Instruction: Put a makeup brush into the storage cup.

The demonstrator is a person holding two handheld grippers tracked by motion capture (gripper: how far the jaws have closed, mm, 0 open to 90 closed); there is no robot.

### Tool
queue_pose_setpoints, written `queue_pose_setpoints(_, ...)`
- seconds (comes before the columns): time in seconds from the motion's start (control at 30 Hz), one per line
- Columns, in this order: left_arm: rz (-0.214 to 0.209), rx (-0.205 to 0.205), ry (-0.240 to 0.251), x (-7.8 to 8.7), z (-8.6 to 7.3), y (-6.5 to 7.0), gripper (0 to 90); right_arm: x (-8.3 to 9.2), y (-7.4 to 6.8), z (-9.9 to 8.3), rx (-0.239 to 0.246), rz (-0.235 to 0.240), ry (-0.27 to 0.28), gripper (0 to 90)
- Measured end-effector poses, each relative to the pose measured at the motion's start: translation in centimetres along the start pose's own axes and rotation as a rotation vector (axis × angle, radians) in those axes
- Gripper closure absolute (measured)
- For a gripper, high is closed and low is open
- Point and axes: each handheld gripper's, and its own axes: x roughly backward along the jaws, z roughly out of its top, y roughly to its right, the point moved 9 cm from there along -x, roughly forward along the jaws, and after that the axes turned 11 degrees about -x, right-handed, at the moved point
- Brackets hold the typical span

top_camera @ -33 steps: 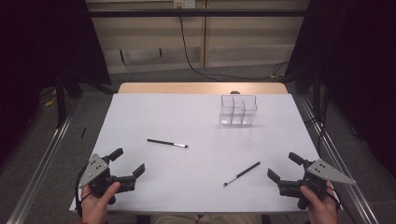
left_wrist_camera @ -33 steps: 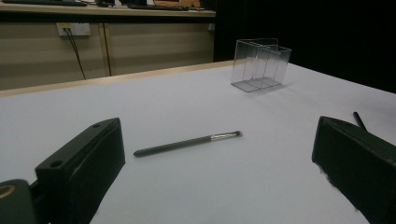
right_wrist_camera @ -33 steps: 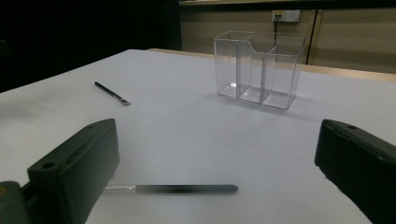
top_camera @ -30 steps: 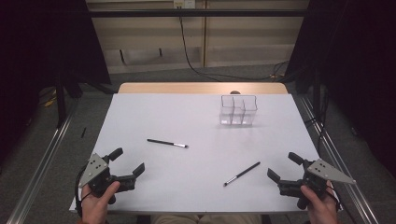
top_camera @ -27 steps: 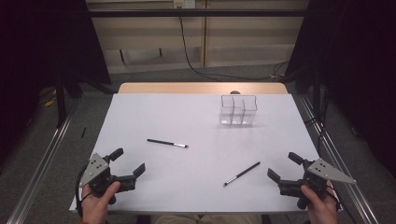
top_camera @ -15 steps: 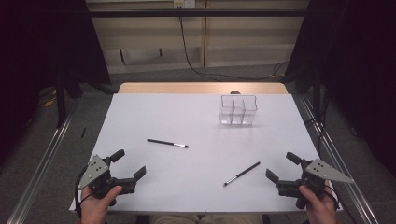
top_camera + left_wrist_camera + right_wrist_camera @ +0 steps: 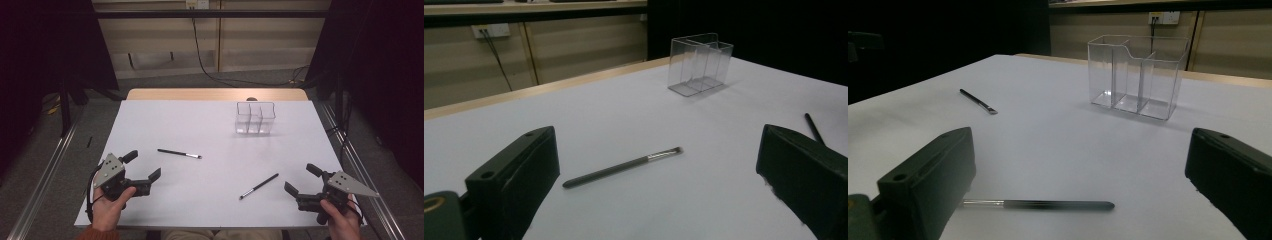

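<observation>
Two thin dark brushes lie on the white table (image 7: 210, 130). One brush (image 7: 179, 153) (image 7: 624, 166) (image 7: 977, 101) lies left of centre, just ahead of my left gripper (image 7: 145, 165), which is open and empty near the front left edge. The other brush (image 7: 258, 186) (image 7: 813, 127) (image 7: 1038, 204) lies close in front of my right gripper (image 7: 300, 178), its bristle end nearest the left jaw in the right gripper view. That gripper is open too and holds nothing. A clear three-compartment organizer (image 7: 255, 118) (image 7: 700, 64) (image 7: 1135, 75) stands empty at the back right.
A wooden strip (image 7: 215, 94) runs along the table's far edge. Metal rails (image 7: 45, 175) flank the table on both sides. A black cable (image 7: 205, 55) hangs down the wall behind. A hand (image 7: 107, 210) holds each gripper at the front edge.
My right gripper has edged slightly to the left. The brushes, the organizer and my left gripper stay where they were.
</observation>
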Motion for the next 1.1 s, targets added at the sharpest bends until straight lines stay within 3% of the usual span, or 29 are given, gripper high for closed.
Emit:
queue_pose_setpoints(0.23, -0.054, -0.036, 0.006, -1.4, 1.1, 0.6, 2.6, 0.0, 0.1, 0.0, 0.008, 0.0, -0.002, 0.0)
queue_pose_setpoints(0.53, -0.11, -0.025, -0.009, -3.5, 2.0, 0.7, 2.6, 0.0, -0.1, -0.1, 0.015, 0.008, -0.008, 0.0)
queue_pose_setpoints(0.77, -0.114, 0.01, 0.01, -4.6, 2.7, -0.5, 1.9, 0.1, -0.1, -0.1, 0.0, 0.006, -0.004, 0.0)
queue_pose_setpoints(0.93, -0.12, 0.022, -0.003, -5.6, 3.0, -0.9, 1.6, 0.0, -0.2, -0.1, 0.007, 0.012, -0.01, 0.0)
queue_pose_setpoints(1.0, -0.123, 0.018, -0.008, -5.9, 3.1, -0.9, 1.6, 0.0, -0.2, -0.1, 0.006, 0.014, -0.009, 0.0)
queue_pose_setpoints(1.1, -0.141, -0.02, -0.032, -7.0, 3.4, -0.7, 2.7, 0.0, -0.2, -0.1, 0.007, 0.018, -0.008, 0.0)
